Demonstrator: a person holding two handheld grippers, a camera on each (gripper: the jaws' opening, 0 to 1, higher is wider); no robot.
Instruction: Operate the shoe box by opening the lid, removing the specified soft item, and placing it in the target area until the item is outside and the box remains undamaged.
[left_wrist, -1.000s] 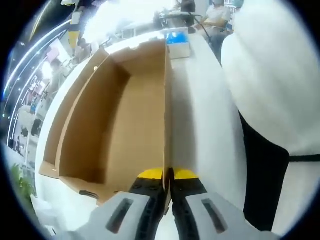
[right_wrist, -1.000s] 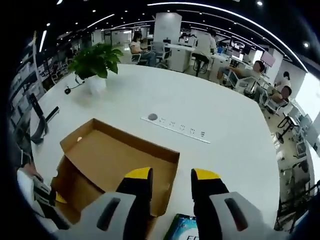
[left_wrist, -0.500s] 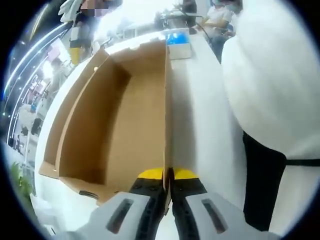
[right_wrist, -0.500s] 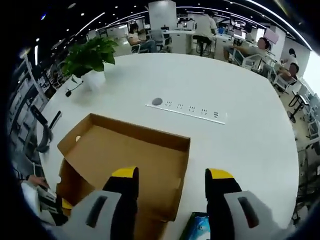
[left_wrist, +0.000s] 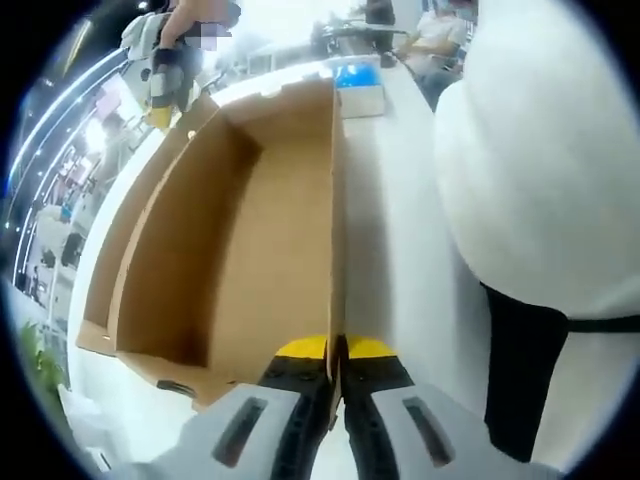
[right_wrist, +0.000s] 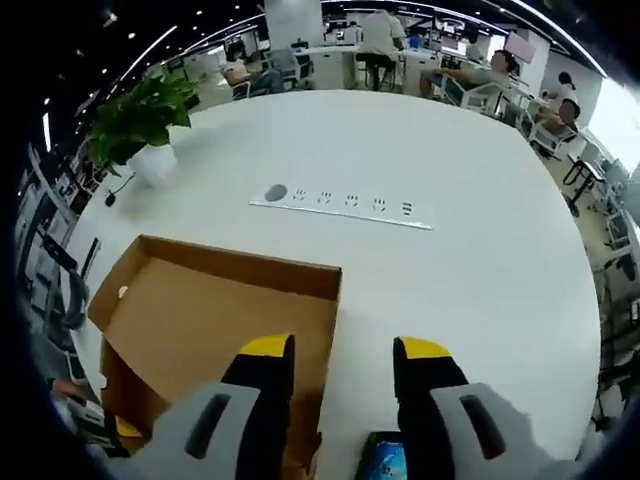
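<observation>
Left gripper (left_wrist: 335, 352) is clamped on the near wall edge of the shoe box (left_wrist: 250, 230), jaws pinched thin on cardboard, likely to steady the box while it is emptied; lid (right_wrist: 215, 315) is already folded open; interior is seen bare, soft item cannot be located. Right gripper (right_wrist: 335, 350) is held above the lid, jaws wide apart, nothing gripped. Blue packet (left_wrist: 358, 80) lies just beyond the far end; power strip (right_wrist: 340, 208) and potted plant (right_wrist: 140, 115) are well apart on the white table (right_wrist: 480, 250); no obstruction is seen.
</observation>
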